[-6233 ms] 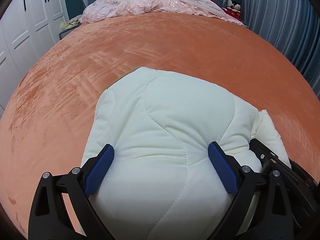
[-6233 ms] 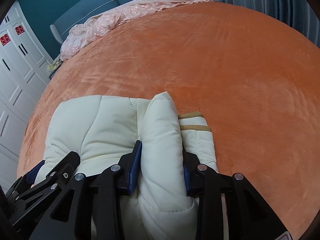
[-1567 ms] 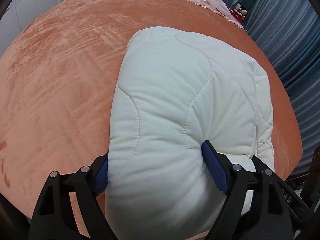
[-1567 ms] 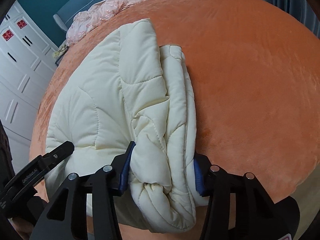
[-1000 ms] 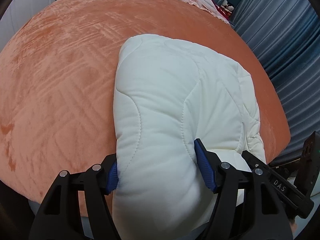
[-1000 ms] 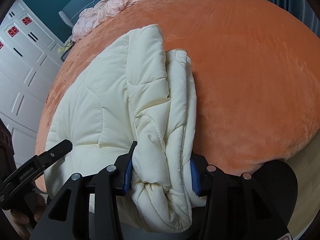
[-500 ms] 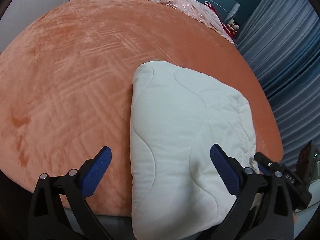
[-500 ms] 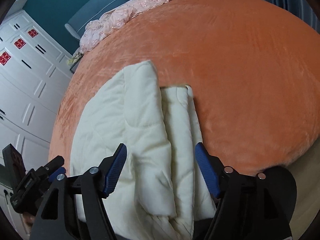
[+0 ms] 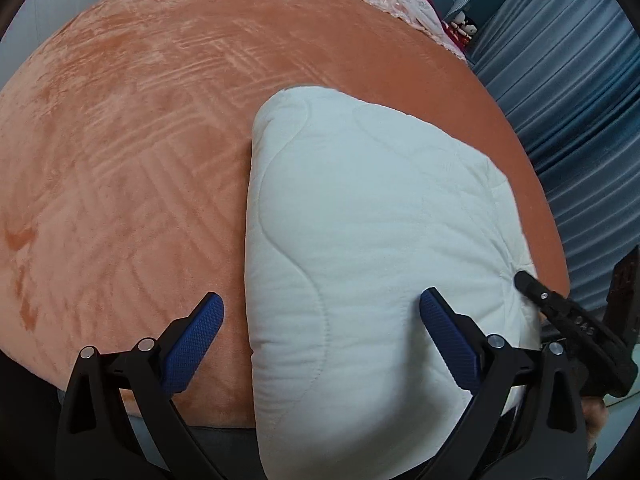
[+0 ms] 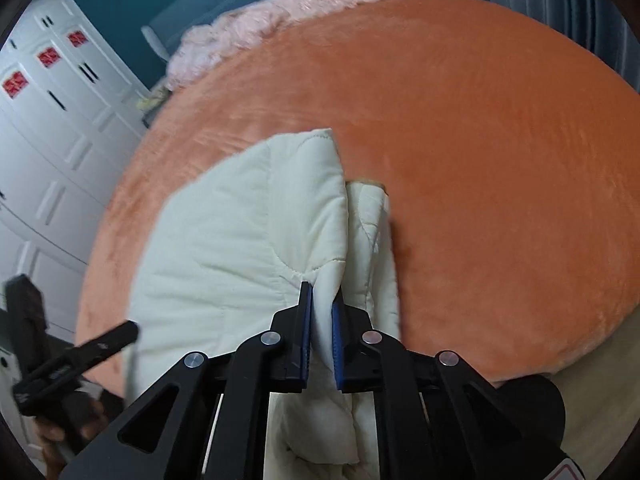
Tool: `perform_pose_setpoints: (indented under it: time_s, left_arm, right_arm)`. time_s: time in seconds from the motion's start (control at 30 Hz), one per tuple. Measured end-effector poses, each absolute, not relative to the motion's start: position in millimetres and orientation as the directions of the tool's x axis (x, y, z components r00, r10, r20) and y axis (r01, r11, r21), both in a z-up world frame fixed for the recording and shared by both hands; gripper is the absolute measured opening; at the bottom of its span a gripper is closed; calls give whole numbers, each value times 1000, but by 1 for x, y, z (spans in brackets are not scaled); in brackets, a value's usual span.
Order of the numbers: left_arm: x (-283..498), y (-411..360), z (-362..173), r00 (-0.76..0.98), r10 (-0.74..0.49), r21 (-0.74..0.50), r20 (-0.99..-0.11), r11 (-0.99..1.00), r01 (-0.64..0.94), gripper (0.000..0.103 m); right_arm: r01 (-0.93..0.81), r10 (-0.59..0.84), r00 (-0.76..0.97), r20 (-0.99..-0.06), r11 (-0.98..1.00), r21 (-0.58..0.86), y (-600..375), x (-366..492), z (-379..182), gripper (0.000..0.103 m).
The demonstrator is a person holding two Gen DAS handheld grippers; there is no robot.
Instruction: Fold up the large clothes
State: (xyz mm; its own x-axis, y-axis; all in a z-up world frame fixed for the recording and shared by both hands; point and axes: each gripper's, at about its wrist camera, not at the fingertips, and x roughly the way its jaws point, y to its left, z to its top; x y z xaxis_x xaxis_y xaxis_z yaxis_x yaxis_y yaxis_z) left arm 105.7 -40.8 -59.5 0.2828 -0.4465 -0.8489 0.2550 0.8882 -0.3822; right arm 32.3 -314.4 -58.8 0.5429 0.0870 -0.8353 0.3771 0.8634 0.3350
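Cream quilted jacket (image 9: 376,240) sits folded at near edge of the orange bed (image 9: 132,140). Left gripper (image 9: 320,328) fingers spread wide, straddling the jacket's left edge, gripping nothing. Right gripper (image 10: 321,312) closing on a thin fold near the jacket's right edge. Advice: confirm the pinch catches all layers before pulling.

Orange bedspread (image 9: 140,128), pink blanket (image 10: 256,28), white wardrobe (image 10: 52,120), perhaps plush toys (image 9: 464,30).

Soft even daylight — fisheye-warped, dark-vignetted edges — right view motion-blurred.
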Motion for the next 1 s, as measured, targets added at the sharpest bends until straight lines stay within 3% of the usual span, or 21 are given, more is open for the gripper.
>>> perform_pose_setpoints:
  time_s: [0.33,0.57,0.6,0.67,0.7,0.73,1.0]
  left_arm:
    - [107,-54,-95,216,-469,-427,-856,879,213,98]
    - [104,-67,-101,254,-414,-349,-874,899,265,98]
    - [104,-67,-99,255,-409,-342,-876,900,269,98]
    - [105,-65,-94,254,-407,-336,-878,899,281,98]
    - [106,-65,-93,250,-409,-337,-877,897,287,98]
    - [107,-65,-93,243,-415,-343,-877,894,289,98]
    - [116,-73,-99,214,-446,-389,-869,883,261,98]
  right_arm:
    - [405,65,487,-871,867,291,-313,45,-106,8]
    - [396,46,495,-868,877,272,-315,44,-111,12]
    - [399,31,501,-865,879,262,-315,41,-106,15]
    - [420,-17,512,-859,877,233,-313,31,-91,35]
    - [441,-47,506,-861,872,212,-312,27,-88,54]
    - [457,-59,500,-864,866,205,-314,23,-87,61]
    - [507,290,512,-809,658,556,-352,27,-133,64]
